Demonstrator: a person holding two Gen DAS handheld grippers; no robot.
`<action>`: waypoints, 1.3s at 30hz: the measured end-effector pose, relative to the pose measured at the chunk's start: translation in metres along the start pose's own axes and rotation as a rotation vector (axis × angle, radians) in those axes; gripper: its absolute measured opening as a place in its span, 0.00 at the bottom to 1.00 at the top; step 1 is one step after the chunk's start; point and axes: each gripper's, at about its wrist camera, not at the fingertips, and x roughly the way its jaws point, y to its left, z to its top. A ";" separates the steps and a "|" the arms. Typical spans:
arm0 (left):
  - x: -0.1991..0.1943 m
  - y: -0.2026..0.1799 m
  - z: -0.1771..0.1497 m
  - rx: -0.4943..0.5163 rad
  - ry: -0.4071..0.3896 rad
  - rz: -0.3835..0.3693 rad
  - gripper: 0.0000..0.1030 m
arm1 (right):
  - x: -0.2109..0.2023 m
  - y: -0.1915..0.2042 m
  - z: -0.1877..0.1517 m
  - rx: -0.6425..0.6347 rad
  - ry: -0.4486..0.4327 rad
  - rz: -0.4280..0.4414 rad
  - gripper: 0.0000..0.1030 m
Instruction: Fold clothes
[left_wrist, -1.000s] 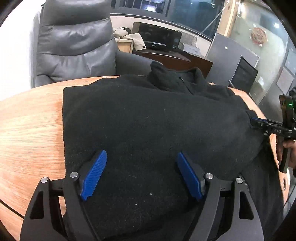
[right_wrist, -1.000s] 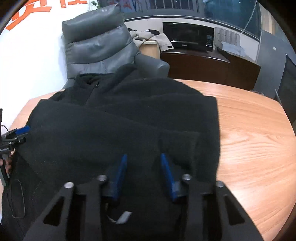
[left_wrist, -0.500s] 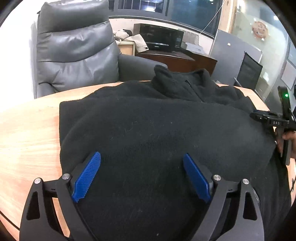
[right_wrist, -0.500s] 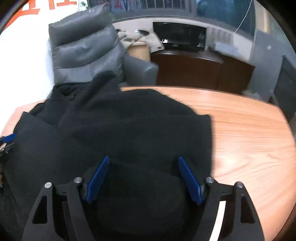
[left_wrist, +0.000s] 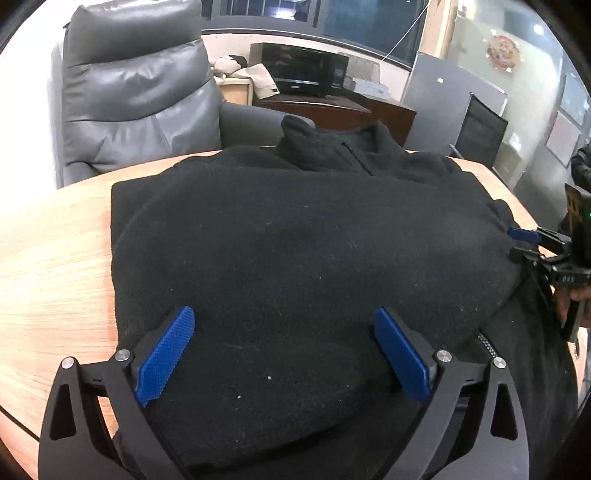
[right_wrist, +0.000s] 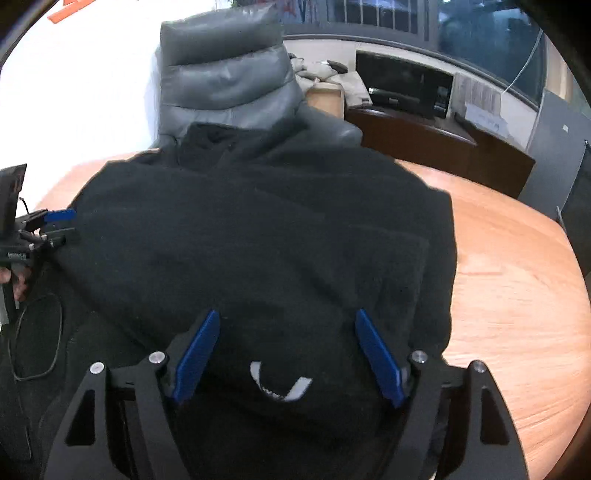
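A black fleece jacket (left_wrist: 295, 251) lies partly folded on a wooden tabletop (left_wrist: 55, 251). The left hand-held gripper (left_wrist: 284, 354) and right hand-held gripper (right_wrist: 288, 354) hover over its near edge, blue pads spread wide, apparently gripping nothing.

The left wrist view is taken from just behind the left gripper (left_wrist: 282, 347), low and close over the black fleece (left_wrist: 295, 258), facing forward toward the grey armchair (left_wrist: 136, 88). The right wrist view is set likewise behind the right gripper (right_wrist: 288, 347). Fleece, armchair and wooden table (right_wrist: 517, 288) are shared by both views.
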 end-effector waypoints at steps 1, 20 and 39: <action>-0.001 0.000 0.000 0.003 0.002 0.000 0.96 | -0.003 -0.002 0.001 0.015 -0.007 -0.001 0.73; -0.220 0.020 -0.063 -0.135 0.074 0.066 0.97 | -0.181 -0.031 -0.080 0.211 0.114 0.030 0.76; -0.212 0.026 -0.215 -0.338 0.510 -0.214 0.95 | -0.212 -0.025 -0.219 0.261 0.394 0.243 0.73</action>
